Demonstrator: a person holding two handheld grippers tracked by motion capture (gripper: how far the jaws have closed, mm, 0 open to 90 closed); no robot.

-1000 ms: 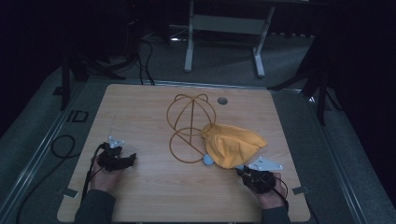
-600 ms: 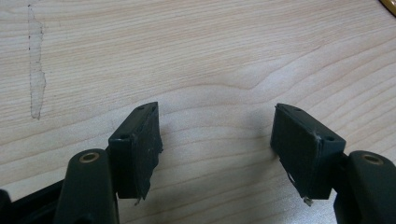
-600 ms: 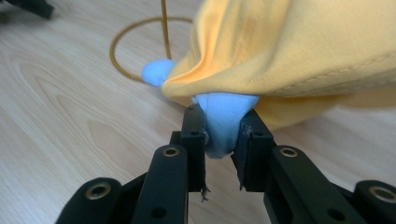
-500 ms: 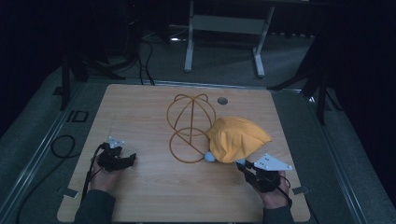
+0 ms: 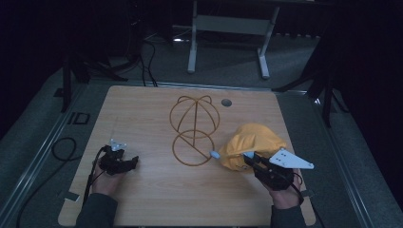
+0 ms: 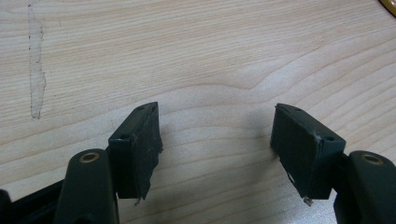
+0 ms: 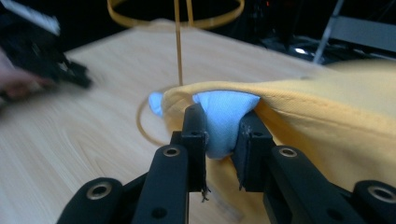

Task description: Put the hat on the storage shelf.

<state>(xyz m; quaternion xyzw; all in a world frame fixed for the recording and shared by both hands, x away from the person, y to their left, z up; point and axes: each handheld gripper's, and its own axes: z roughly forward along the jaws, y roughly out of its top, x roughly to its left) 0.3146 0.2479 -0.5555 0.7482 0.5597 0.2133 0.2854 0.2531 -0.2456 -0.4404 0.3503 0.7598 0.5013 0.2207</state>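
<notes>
Right hand-held gripper (image 7: 220, 133) clamped on yellow cap (image 5: 254, 145), light-blue brim edge pointing left toward wire frame (image 5: 194, 128). Left hand-held gripper (image 6: 217, 135) rests on surface (image 5: 142, 109), jaws apart.

Both claws black w/ brass-ringed screw holes; right claw (image 5: 251, 159) has grey 3-cornered plate (image 5: 290, 159), left claw (image 5: 127, 163) black cable (image 5: 90, 175); dark sleeves (image 5: 97, 211).

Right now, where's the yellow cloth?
High view: yellow cloth on the table's right side, beside the wire frame, its edge pinched in the right gripper.
</notes>
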